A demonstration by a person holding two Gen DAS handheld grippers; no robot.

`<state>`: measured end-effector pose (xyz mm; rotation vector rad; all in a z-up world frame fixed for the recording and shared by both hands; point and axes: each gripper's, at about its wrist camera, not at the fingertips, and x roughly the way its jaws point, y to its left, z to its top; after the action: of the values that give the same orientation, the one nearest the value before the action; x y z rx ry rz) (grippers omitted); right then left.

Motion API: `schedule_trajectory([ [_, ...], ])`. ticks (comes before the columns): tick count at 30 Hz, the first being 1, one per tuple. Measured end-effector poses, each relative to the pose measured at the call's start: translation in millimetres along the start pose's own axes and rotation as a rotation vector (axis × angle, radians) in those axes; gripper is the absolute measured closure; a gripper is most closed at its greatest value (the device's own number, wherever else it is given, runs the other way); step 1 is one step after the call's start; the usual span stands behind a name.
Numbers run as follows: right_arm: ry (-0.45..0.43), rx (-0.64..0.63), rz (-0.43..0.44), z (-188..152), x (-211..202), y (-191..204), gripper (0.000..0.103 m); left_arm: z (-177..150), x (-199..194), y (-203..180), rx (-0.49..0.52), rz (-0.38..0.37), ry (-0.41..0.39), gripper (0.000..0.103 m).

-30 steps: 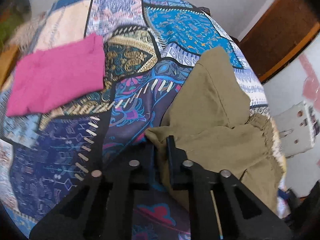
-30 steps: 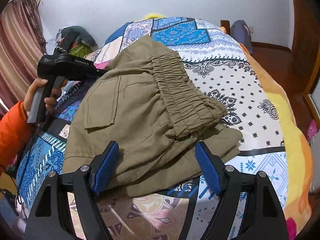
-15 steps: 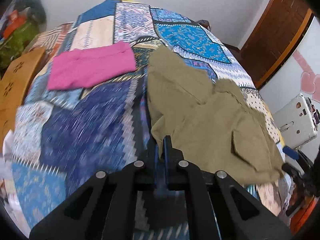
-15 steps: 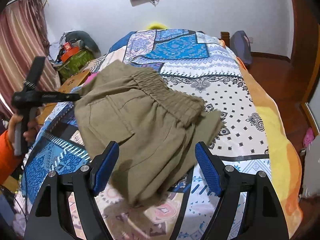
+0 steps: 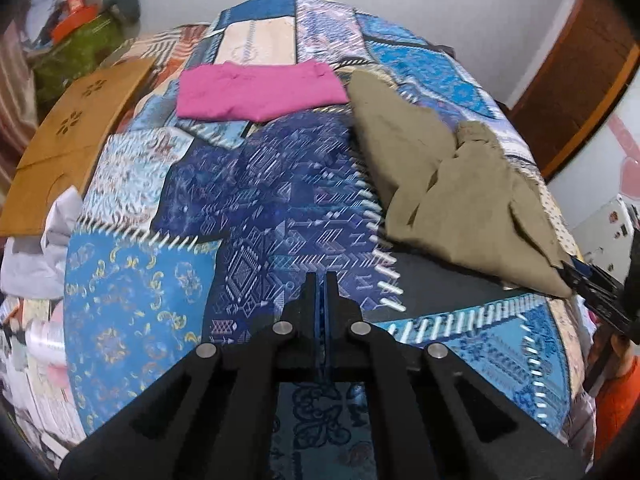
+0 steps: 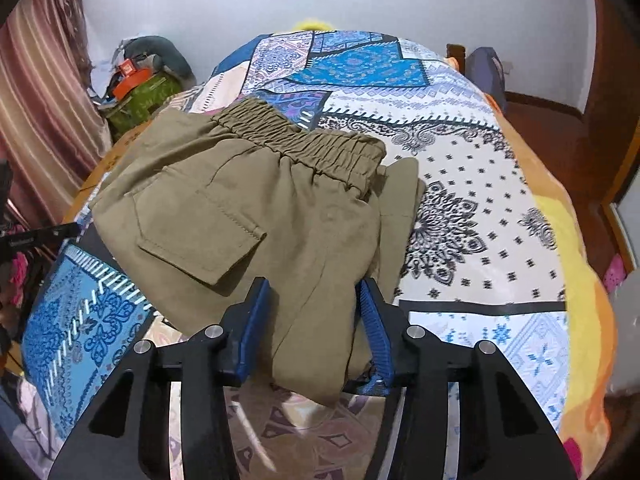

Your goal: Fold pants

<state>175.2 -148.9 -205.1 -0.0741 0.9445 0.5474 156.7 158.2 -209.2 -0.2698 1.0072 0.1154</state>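
Note:
The olive pants [image 6: 256,216] lie folded on the patchwork bedspread [image 6: 480,208], elastic waistband away from me, back pocket facing up. My right gripper [image 6: 316,312] is partly closed, its blue pads on either side of the near fold of the pants. In the left wrist view the pants [image 5: 452,176] lie at the right, and the right gripper's tip [image 5: 592,280] shows at their near corner. My left gripper [image 5: 320,284] is shut and empty, above the blue patch of the bedspread [image 5: 256,200], well left of the pants.
A folded pink garment [image 5: 256,90] lies on the far left of the bed. A wooden board [image 5: 68,136] and a pile of clutter [image 5: 80,36] stand beside the left edge. A wooden door [image 5: 576,80] is at the right.
My left gripper has let go of the pants and drawn back to the left. My right gripper has moved onto the near fold and narrowed around it.

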Motion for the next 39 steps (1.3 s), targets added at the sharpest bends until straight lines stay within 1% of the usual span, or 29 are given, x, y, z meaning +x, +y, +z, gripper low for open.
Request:
schedule_trajectory([
  [3,0.007,-0.049,-0.05,1,1,4,0.061,13,-11,-14,0.073,-0.016,-0.036,0.101],
  [5,0.018,-0.064,-0.066,5,2,3,0.061,24,-13,-28,0.122,-0.047,-0.051,0.101],
  [6,0.025,-0.063,-0.07,8,2,2,0.061,30,-14,-38,0.157,-0.086,-0.056,0.101],
  [7,0.027,-0.059,-0.071,11,2,2,0.061,34,-13,-44,0.173,-0.108,-0.056,0.101],
  [9,0.008,-0.048,-0.061,17,-3,1,0.061,43,-7,-61,0.227,-0.18,-0.045,0.101],
  [11,-0.025,-0.029,-0.024,23,-8,2,0.061,50,1,-70,0.259,-0.2,-0.031,0.101],
  [13,-0.04,-0.004,0.035,26,-6,3,0.06,56,19,-74,0.263,-0.183,0.007,0.101],
  [14,-0.038,0.006,0.053,26,-3,4,0.06,57,33,-70,0.253,-0.148,0.039,0.101],
  [16,-0.01,0.001,0.052,23,9,6,0.058,51,49,-57,0.236,-0.086,0.076,0.101],
  [17,0.005,-0.008,0.043,20,14,6,0.058,48,51,-50,0.224,-0.076,0.076,0.101],
  [18,0.014,-0.013,0.03,17,17,5,0.058,45,49,-38,0.191,-0.092,0.055,0.101],
  [19,0.016,-0.014,0.021,14,17,2,0.059,44,46,-33,0.177,-0.093,0.054,0.101],
  [20,0.013,-0.008,0.023,13,15,-3,0.062,43,42,-27,0.163,-0.079,0.053,0.1],
  [21,0.013,-0.004,0.019,12,13,-6,0.063,42,38,-23,0.162,-0.031,0.047,0.1],
  [22,0.014,-0.008,0.008,11,10,-8,0.064,41,37,-20,0.171,0.001,0.046,0.1],
  [23,0.015,-0.013,-0.024,11,7,-10,0.062,41,33,-18,0.187,0.028,0.049,0.1],
  [24,0.014,-0.018,-0.05,12,4,-11,0.06,42,30,-17,0.197,0.034,0.049,0.1],
  [25,0.011,-0.021,-0.052,13,0,-12,0.059,43,26,-19,0.211,0.043,0.041,0.1],
  [26,0.003,-0.008,-0.029,15,-4,-15,0.059,46,21,-23,0.228,0.048,0.026,0.1],
  [28,-0.014,0.012,-0.011,20,-10,-18,0.059,52,12,-34,0.264,0.031,-0.009,0.094],
  [29,-0.027,0.016,0.003,25,-12,-19,0.059,56,9,-41,0.278,0.012,-0.023,0.087],
  [30,-0.038,0.016,0.013,29,-13,-18,0.059,61,9,-49,0.288,-0.006,-0.03,0.073],
  [31,-0.052,0.017,0.023,36,-14,-17,0.059,66,9,-59,0.295,-0.026,-0.034,0.063],
  [32,-0.061,0.016,0.031,41,-13,-16,0.059,71,12,-72,0.3,-0.058,-0.033,0.046],
  [33,-0.067,0.012,0.039,46,-11,-14,0.059,75,16,-82,0.306,-0.079,-0.031,0.043],
  [34,-0.071,0.005,0.047,53,-8,-10,0.059,79,22,-96,0.322,-0.106,-0.025,0.043],
  [36,-0.074,-0.005,0.068,62,0,-2,0.059,84,32,-118,0.358,-0.121,-0.014,0.043],
  [39,-0.066,-0.029,0.124,73,17,12,0.059,89,54,-147,0.397,-0.144,0.003,0.043],
])
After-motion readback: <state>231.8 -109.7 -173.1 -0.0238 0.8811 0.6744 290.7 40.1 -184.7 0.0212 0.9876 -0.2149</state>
